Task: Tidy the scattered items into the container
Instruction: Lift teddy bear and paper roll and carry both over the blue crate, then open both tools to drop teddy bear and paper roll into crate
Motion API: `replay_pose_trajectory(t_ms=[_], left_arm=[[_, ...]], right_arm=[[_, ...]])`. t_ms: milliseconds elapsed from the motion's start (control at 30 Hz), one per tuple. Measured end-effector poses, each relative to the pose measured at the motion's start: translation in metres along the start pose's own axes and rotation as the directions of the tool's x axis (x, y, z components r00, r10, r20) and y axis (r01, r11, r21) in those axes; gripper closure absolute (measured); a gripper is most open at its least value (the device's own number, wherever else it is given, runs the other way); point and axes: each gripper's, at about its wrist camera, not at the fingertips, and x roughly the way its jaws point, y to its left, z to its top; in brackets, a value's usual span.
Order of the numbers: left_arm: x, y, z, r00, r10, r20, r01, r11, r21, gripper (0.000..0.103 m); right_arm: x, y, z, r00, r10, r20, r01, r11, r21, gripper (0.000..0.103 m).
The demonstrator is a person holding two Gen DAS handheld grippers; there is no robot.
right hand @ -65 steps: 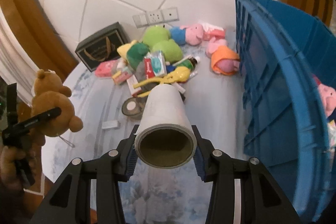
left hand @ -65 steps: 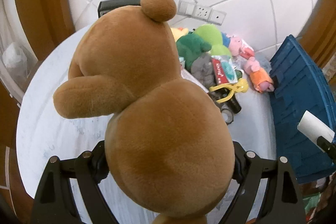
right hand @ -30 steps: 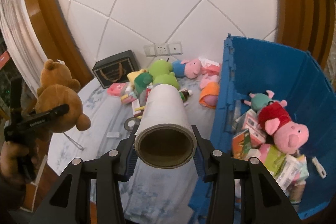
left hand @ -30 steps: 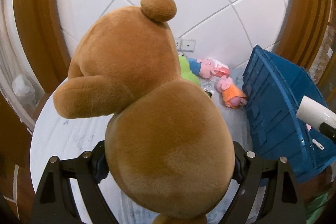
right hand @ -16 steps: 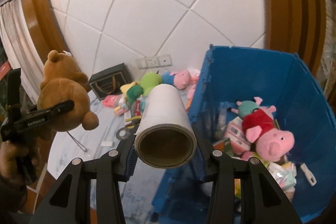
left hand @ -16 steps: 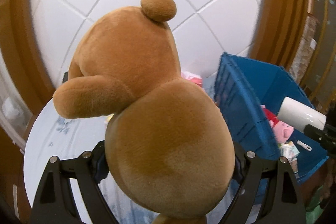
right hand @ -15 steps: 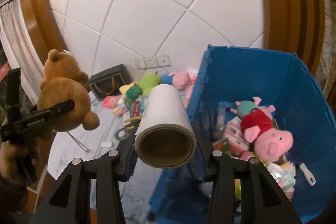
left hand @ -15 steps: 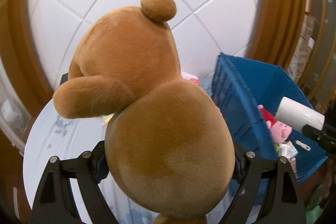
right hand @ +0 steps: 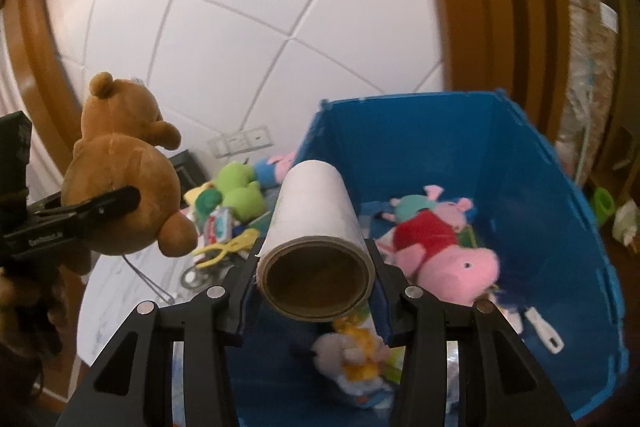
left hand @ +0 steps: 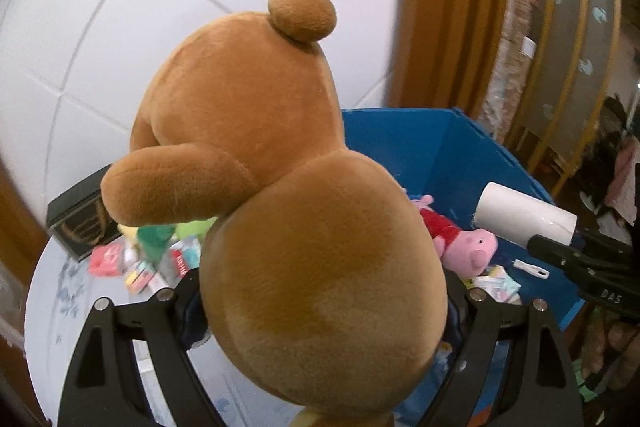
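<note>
My left gripper [left hand: 320,291] is shut on a brown teddy bear [left hand: 288,211], which fills the left wrist view; the same bear [right hand: 120,195] hangs at the left of the right wrist view, above the table edge. A white cardboard roll [right hand: 316,239] sits clamped in my right gripper [right hand: 316,291], held over the near side of the blue crate [right hand: 520,179]. From the left wrist, the roll [left hand: 524,215] shows over the crate [left hand: 440,147]. A pink pig plush [right hand: 444,251] in a red top lies inside with small boxes.
On the white table [right hand: 120,291], scattered toys remain: green plush [right hand: 236,191], a yellow clip [right hand: 228,247], small packets [left hand: 108,259] and a black box [left hand: 76,215] by the wall. A white tiled wall with sockets [right hand: 240,141] stands behind. Wooden frames flank it.
Both grippers have risen and swung right toward the crate. The roll now hangs over the crate's inside, and the bear has come closer to its rim. Both grips are unchanged.
</note>
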Motion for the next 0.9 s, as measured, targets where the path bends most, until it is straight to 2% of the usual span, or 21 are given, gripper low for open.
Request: replay_pose_trajectory(t_ms=[233, 467, 767, 900], left_arm=[[0.017, -0.049, 0.039, 0.997, -0.071, 0.010, 0.069, 0.993, 0.097, 0.016], [0.035, -0.092, 0.070, 0.989, -0.147, 0.011, 0.143, 0.972, 0.187, 0.016], [0.072, -0.127, 0.089, 0.977, -0.211, -0.044, 0.215, 0.954, 0.209, 0.015], [0.080, -0.135, 0.092, 0.974, -0.222, -0.048, 0.227, 0.950, 0.217, 0.015]], right_arm=[[-0.013, -0.040, -0.001, 0.997, -0.067, 0.023, 0.065, 0.995, 0.073, 0.059], [-0.020, -0.073, -0.009, 0.991, -0.130, 0.012, 0.127, 0.983, 0.131, 0.059], [-0.030, -0.094, -0.014, 0.981, -0.195, -0.004, 0.192, 0.965, 0.178, 0.059], [-0.033, -0.101, -0.014, 0.976, -0.215, -0.011, 0.214, 0.959, 0.188, 0.059]])
